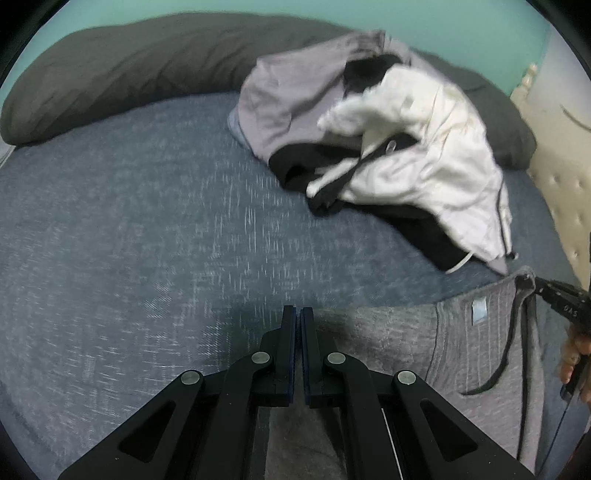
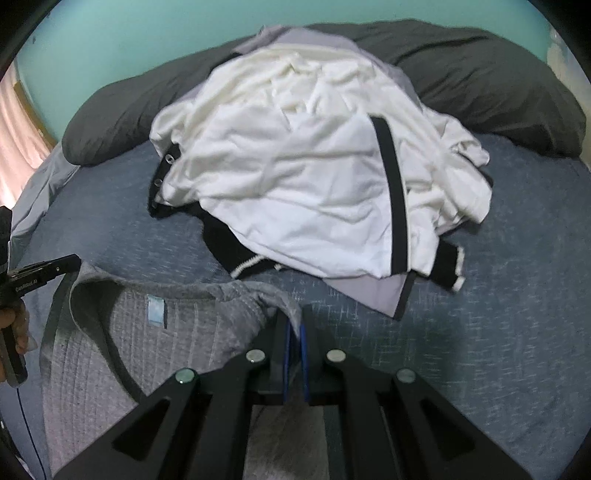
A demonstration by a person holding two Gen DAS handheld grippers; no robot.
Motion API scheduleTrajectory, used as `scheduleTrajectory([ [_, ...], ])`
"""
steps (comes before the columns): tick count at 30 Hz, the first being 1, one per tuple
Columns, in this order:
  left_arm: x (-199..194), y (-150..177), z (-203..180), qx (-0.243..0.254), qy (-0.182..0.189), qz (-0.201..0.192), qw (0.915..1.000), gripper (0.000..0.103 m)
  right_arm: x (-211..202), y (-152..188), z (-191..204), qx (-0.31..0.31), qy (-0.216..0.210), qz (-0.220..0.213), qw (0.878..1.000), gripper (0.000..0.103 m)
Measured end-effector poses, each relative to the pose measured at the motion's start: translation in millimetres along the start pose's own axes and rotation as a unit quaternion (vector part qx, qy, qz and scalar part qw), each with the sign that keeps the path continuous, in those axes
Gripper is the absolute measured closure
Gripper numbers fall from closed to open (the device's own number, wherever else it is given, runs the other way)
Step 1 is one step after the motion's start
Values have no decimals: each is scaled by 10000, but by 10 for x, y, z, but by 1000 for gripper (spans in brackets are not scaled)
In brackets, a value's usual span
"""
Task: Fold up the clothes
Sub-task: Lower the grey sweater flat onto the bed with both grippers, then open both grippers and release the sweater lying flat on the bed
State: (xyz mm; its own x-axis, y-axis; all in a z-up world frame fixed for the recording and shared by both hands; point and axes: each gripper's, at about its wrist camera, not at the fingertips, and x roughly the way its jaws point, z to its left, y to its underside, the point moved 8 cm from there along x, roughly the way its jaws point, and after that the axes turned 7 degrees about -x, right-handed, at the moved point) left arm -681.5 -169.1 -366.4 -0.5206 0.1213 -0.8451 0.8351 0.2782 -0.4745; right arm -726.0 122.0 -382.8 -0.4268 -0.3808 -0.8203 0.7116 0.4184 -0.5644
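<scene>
The left gripper (image 1: 297, 314) is sitting nearest in its own view, its fingers (image 1: 287, 343) pressed narrow, almost together, with the edge of a grey knit garment (image 1: 476, 350) running in under them; whether cloth is actually being pinched there is hard to tell, because the tips are hiding it. In the right wrist view the right gripper (image 2: 294, 325) is holding a corner of the same grey garment (image 2: 147, 343), a fold of the knit being squeezed between its blue-padded fingers (image 2: 305, 354). The garment is lying spread between the two grippers on the blue bed cover (image 1: 147, 221), its neckline facing away and a pale blue label (image 2: 156, 312) showing inside the collar. At the left edge of the right view the other gripper (image 2: 55, 267) is reaching to the garment's far corner, with a person's hand (image 2: 16, 328) wrapping its handle; at the right edge of the left view the right gripper (image 1: 554, 291) is meeting the collar corner the same way. Farther back on the bed cover (image 2: 498, 314) a pile of clothes (image 2: 303, 184) is waiting, apart from the grey garment: a white top with a black stripe lying over black and lilac pieces. Behind the pile (image 1: 388, 147) a long dark grey pillow (image 1: 129, 74) is lying across the bed, against a teal wall (image 2: 147, 33).
</scene>
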Motion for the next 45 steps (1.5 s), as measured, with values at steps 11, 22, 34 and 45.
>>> scheduleTrajectory([
  [11, -65, 85, 150, -187, -11, -37, 9998, 72, 358, 329, -42, 178, -47, 496, 9986, 96],
  [22, -11, 165, -466, 939, -3, -178, 9954, 62, -79, 274, -13, 450, -225, -187, 9986, 81],
  [34, 279, 260, -253, 1163, -501, -83, 9919, 94, -208, 504, 77, 320, -485, -323, 9978, 81],
  [45, 264, 162, -122, 420, -475, -7, 9980, 95, -399, 704, 75, 372, -580, -412, 9968, 81],
])
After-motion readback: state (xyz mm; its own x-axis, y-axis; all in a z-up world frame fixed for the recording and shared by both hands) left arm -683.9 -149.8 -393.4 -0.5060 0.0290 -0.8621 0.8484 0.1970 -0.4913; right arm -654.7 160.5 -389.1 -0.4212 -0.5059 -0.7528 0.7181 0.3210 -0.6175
